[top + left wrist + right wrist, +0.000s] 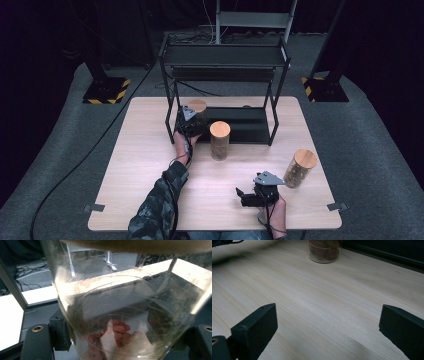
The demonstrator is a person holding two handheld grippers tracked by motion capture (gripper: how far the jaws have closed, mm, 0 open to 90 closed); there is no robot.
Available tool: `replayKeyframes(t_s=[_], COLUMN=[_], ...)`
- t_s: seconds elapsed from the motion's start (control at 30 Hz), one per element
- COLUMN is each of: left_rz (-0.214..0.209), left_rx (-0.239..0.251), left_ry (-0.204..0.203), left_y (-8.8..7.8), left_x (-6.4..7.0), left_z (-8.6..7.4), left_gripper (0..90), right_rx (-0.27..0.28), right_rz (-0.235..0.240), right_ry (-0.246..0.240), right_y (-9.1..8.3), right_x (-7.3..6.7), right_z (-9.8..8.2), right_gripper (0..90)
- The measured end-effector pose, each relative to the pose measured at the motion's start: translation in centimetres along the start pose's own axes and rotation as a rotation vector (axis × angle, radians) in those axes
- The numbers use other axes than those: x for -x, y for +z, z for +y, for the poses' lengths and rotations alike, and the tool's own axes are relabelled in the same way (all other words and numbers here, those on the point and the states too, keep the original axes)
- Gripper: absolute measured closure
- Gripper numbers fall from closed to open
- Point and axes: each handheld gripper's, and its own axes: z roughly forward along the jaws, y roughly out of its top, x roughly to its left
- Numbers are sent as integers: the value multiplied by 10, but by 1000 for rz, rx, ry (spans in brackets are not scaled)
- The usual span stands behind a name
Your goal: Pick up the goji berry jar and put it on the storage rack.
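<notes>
My left gripper (188,121) reaches into the left end of the black rack's lower shelf (245,125) and is shut on a clear glass jar (197,107) with a wooden lid. In the left gripper view this jar (120,302) sits close between my jaws, with red and white pieces at its bottom. Whether it rests on the shelf I cannot tell. My right gripper (241,196) lies low over the front right of the table, jaws open wide and nothing between them (327,325).
A second lidded jar (220,140) stands mid-table in front of the rack, seen as the jar (325,251) ahead in the right gripper view. A third jar (299,169) stands just right of my right gripper. The two-level black rack (225,56) spans the far table edge.
</notes>
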Motion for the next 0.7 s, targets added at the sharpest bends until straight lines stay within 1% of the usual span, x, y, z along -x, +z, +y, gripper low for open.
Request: replayKeyframes(t_s=[0.03,0.07,0.13,0.17,0.2,0.23,0.3,0.43,0.53,0.63,0.7], left_rz=[-3,-16,-21,-34,-33,-36,-49,-54,-78,-100,-107], left_rx=[-14,-37,-55,-70,-93,-99,-131,-168,-181,-194,-207], left_ry=[6,6,12,8,21,34,56,104,108,138,168], left_y=[1,1,0,0,0,-1,-2,-7,-11,-16,-19], left_x=[-1,-2,-6,-7,-8,-9,-10,-11,-12,-12,-11], left_z=[0,0,0,0,1,1,2,4,5,6,6], left_gripper=[207,172,113,84,54,35,11,0,0,0,0], right_rx=[0,0,1,1,1,0,-1,-2,-3,-6,-8], right_rz=[0,0,0,0,0,-1,0,-2,-4,-3,-2], right_ry=[-1,0,2,1,1,0,0,-2,-3,-4,-4], right_y=[0,0,0,0,0,0,0,0,0,1,1], right_x=[0,0,0,0,0,0,0,0,0,0,-1], right_z=[0,0,0,0,0,0,0,0,0,0,0], right_gripper=[10,10,10,10,10,10,10,10,10,10,10])
